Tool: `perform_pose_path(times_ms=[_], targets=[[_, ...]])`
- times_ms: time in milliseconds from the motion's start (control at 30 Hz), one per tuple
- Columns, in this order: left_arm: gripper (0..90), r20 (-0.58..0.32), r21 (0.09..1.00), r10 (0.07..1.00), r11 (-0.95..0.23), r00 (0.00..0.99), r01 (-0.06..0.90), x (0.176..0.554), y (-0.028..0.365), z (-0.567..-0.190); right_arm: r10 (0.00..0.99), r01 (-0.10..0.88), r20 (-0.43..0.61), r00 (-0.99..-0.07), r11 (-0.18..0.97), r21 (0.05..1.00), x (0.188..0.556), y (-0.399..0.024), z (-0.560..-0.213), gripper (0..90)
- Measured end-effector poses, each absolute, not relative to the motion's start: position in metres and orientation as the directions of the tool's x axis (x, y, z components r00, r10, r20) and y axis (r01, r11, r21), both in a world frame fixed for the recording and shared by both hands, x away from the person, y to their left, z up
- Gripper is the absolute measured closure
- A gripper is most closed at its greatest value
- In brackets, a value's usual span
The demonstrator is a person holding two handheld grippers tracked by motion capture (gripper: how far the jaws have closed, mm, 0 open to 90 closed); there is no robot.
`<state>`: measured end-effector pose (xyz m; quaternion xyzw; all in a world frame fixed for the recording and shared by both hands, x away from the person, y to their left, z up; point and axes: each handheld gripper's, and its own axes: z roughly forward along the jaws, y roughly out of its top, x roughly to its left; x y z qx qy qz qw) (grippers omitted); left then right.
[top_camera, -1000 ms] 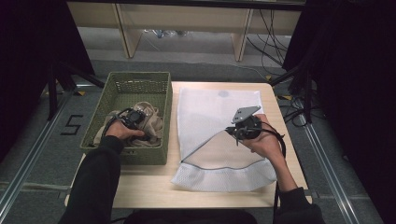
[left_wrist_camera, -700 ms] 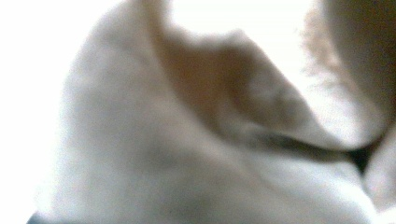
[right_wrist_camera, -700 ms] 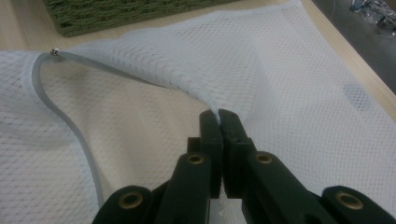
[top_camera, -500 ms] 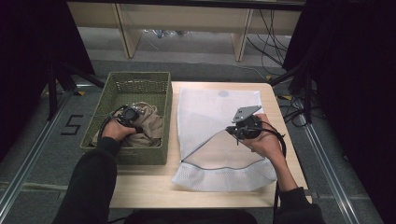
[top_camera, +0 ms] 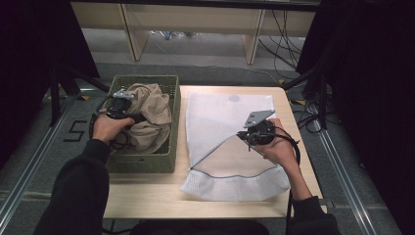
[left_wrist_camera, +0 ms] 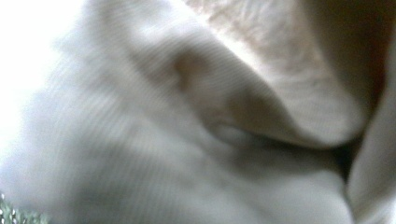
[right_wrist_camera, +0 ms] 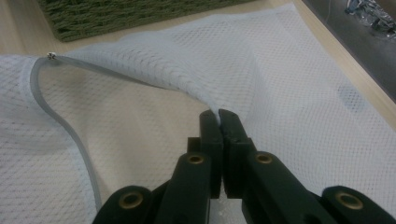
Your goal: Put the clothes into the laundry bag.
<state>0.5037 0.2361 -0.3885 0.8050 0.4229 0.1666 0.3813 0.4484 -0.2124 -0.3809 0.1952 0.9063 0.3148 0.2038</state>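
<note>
Mesh laundry bag (top_camera: pixel 230 142), white, lies flat on the wooden table (top_camera: pixel 147 196) w/ its grey-edged opening (right_wrist_camera: pixel 56 116) folded back toward the person. Right gripper (top_camera: pixel 249 137) has its jaws pressed together on the raised edge of the mesh, lifting a fold off the tabletop; the right gripper view shows the fabric caught btwn the tips. Beige garment (top_camera: pixel 149 115) is bunched up in the green woven basket (top_camera: pixel 147 159), just beside the bag, rising above the rim. Left gripper (top_camera: pixel 120 105) is buried against that cloth; can't tell whether its jaws are spread or closed, since its own view is a blurred beige close-up.
</note>
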Motion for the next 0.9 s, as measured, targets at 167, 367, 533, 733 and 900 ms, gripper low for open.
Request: perform_pose_path(times_ms=[167,367,533,733,900], targets=[[70.9,-0.092,0.799,0.79,-0.305,0.606,0.518,0.486,0.227,-0.362,0.476,0.214,-0.249,-0.843,0.723,0.657,0.449,-0.213,-0.379,90.0],[71.0,-0.12,0.821,0.737,-0.303,0.665,0.484,0.451,0.209,-0.333,0.495,0.23,-0.239,-0.836,0.71,0.665,0.449,-0.215,-0.375,90.0],[71.0,-0.124,0.848,0.685,-0.302,0.718,0.435,0.424,0.199,-0.311,0.506,0.241,-0.229,-0.832,0.701,0.672,0.449,-0.215,-0.374,90.0],[71.0,-0.177,0.86,0.629,-0.275,0.757,0.43,0.406,0.197,-0.293,0.502,0.241,-0.228,-0.834,0.704,0.668,0.449,-0.213,-0.375,90.0],[71.0,-0.219,0.86,0.569,-0.272,0.793,0.432,0.39,0.186,-0.291,0.503,0.24,-0.23,-0.833,0.703,0.669,0.45,-0.213,-0.375,90.0]])
